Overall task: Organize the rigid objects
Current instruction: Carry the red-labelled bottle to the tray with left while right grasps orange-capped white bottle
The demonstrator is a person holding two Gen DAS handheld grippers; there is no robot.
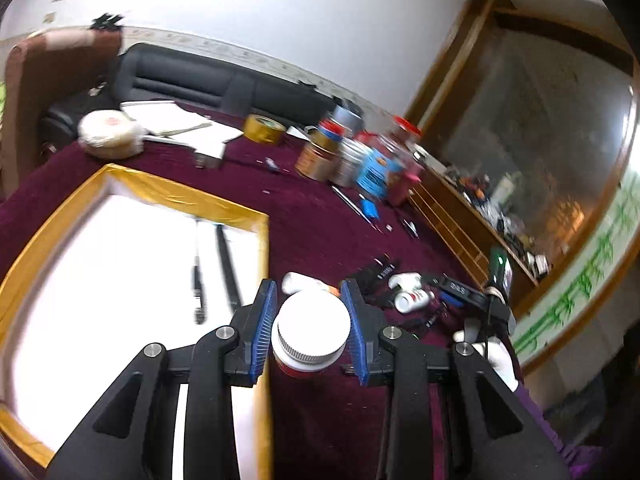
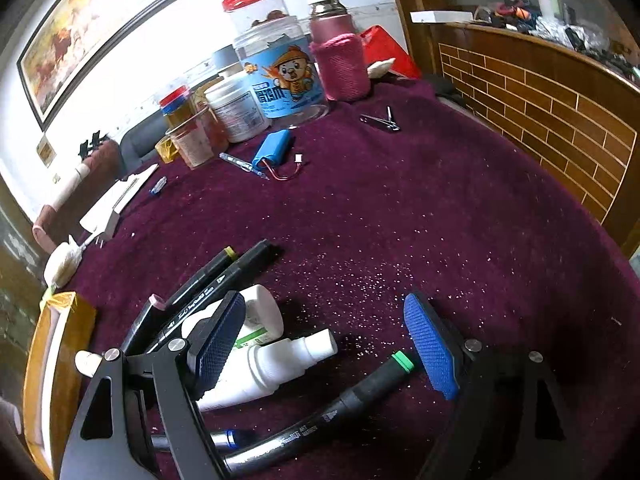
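Note:
My left gripper [image 1: 310, 320] is shut on a small bottle with a white ribbed cap [image 1: 310, 330] and holds it above the purple tablecloth, just right of the white box with yellow tape edges [image 1: 176, 196]. Two dark pens [image 1: 222, 256] lie in that box. My right gripper [image 2: 328, 340] is open and empty, low over a pile of white bottles [image 2: 280, 360] and black markers [image 2: 224, 276]. A marker with a green tip [image 2: 360, 392] lies between its fingers.
Jars and tins [image 2: 276, 76] stand at the table's far side, with a blue battery pack [image 2: 274, 146], a pen [image 2: 240, 166] and nail clippers [image 2: 380, 120] in front. A tape roll [image 1: 264, 128], papers [image 1: 176, 120] and a sofa [image 1: 192, 80] lie behind. A wooden partition [image 2: 540, 120] is on the right.

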